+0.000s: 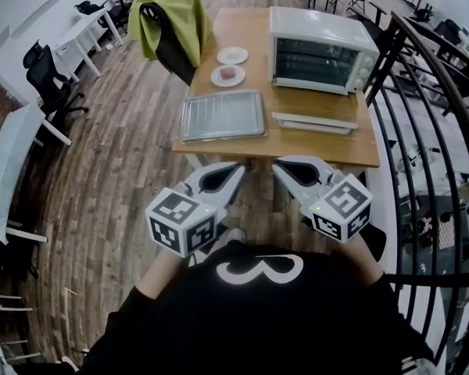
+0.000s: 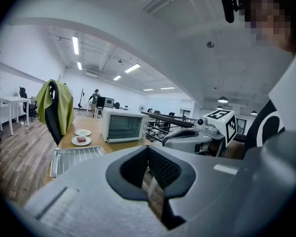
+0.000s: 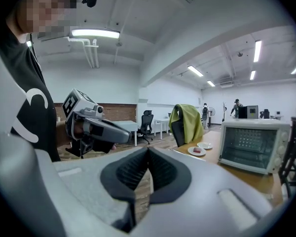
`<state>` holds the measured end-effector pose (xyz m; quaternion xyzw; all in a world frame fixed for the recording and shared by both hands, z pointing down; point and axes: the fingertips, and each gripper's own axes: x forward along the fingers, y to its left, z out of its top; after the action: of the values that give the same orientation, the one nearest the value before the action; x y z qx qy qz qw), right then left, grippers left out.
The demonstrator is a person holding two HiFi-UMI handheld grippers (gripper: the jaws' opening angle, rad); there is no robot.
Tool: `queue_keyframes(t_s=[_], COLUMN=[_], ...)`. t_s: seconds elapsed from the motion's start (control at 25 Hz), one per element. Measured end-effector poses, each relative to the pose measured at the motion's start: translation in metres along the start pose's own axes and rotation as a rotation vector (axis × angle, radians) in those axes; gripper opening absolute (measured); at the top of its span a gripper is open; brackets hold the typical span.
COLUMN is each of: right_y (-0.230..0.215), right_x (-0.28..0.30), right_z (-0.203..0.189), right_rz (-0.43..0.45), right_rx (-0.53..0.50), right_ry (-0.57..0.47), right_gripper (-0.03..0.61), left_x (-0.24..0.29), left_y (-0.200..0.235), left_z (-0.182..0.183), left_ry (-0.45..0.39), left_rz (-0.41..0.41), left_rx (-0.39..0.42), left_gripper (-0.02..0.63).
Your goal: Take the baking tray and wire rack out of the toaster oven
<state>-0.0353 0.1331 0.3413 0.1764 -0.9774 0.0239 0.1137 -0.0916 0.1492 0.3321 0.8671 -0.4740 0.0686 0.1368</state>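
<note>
A white toaster oven (image 1: 322,51) stands on the wooden table (image 1: 219,148) with its glass door closed; it also shows in the left gripper view (image 2: 124,126) and the right gripper view (image 3: 254,144). A shiny wire rack (image 1: 222,116) lies flat at the table's front left (image 2: 75,158). A flat pale baking tray (image 1: 314,122) lies just before the oven. My left gripper (image 1: 238,167) and right gripper (image 1: 276,167) hover side by side short of the table's near edge. Both are shut and hold nothing, as their own views show (image 2: 148,147) (image 3: 148,149).
Two small plates (image 1: 228,66) sit left of the oven, one with a reddish piece on it. A chair draped with a green jacket (image 1: 169,16) stands at the table's far left. A black railing (image 1: 430,108) runs along the right. Desks and office chairs (image 1: 45,73) stand to the left.
</note>
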Motion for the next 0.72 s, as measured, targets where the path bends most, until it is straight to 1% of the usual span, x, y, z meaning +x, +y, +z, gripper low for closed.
queue_keyframes(t_s=[0.16,0.4,0.72], right_y=[0.000,0.003,-0.002], right_x=[-0.001,0.008,0.014], right_z=[0.001,-0.003,-0.008], right_rz=[0.009,0.023,0.012], right_rx=[0.009,0.011,0.027], right_ry=[-0.007,-0.002,0.011], right_gripper=[0.002,0.002,0.002], left_x=[-0.001,-0.003,0.003], left_y=[-0.004,0.006,0.015], left_z=[0.000,0.000,-0.004], left_ry=[0.007,0.006,0.006], left_rz=[0.002,0.023,0.010], left_rx=[0.007,-0.008,-0.021], left_gripper=[0.011,0.011,0.011])
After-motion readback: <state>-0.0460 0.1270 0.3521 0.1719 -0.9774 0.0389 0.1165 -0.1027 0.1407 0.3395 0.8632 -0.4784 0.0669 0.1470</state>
